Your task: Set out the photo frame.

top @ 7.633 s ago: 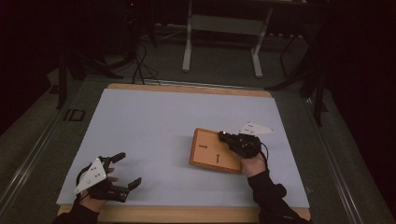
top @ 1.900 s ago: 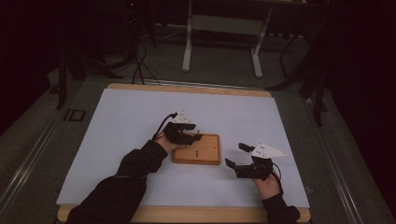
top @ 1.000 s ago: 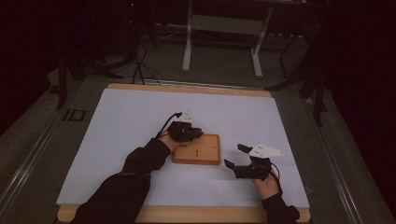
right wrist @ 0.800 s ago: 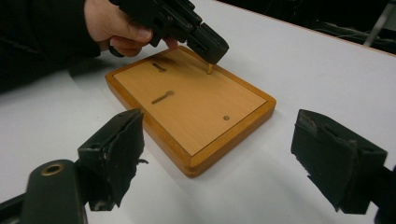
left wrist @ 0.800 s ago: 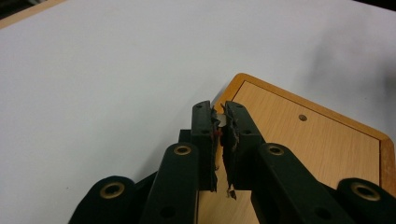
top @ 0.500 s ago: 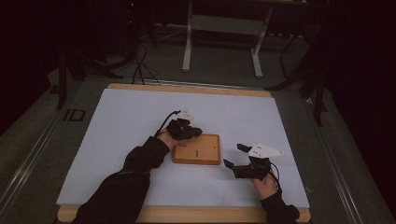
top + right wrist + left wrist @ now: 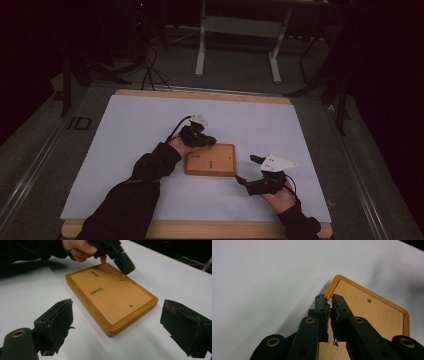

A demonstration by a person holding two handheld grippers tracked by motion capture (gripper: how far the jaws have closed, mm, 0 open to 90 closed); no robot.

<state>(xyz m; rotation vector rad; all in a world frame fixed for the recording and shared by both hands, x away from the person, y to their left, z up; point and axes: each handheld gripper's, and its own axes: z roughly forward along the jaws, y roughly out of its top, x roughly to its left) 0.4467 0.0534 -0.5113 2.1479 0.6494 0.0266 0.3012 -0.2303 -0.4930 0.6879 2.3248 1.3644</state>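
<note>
One wooden board (image 7: 210, 159) lies flat near the middle of one white table mat (image 7: 125, 130); it is rectangular, with a darker raised rim around a paler inset face. In the right gripper view the face carries two short dark slots (image 7: 96, 291) toward one end, one small round hole (image 7: 131, 306) toward the other, and one small peg (image 7: 123, 277) standing at a far corner region.

Two grippers are present. The left gripper (image 7: 202, 140), held by a hand (image 7: 179, 146) in a dark sleeve that reaches in from the near left, rests over the board's far left corner. Its jaws are pressed together; in the left gripper view the worn pads (image 7: 327, 312) meet with only a sliver of light between them, directly above the rim. In the right gripper view its tip sits on the peg; whether the pads pinch the peg cannot be told.

The right gripper (image 7: 248, 172) hovers above the mat just beside the board's near right corner, apart from it. Its jaws are spread wide and have just been opening further, with nothing between the two pads (image 7: 56, 322); the board is seen through the gap. One grey three-cornered plate tops each gripper, and one cable trails from each.
</note>
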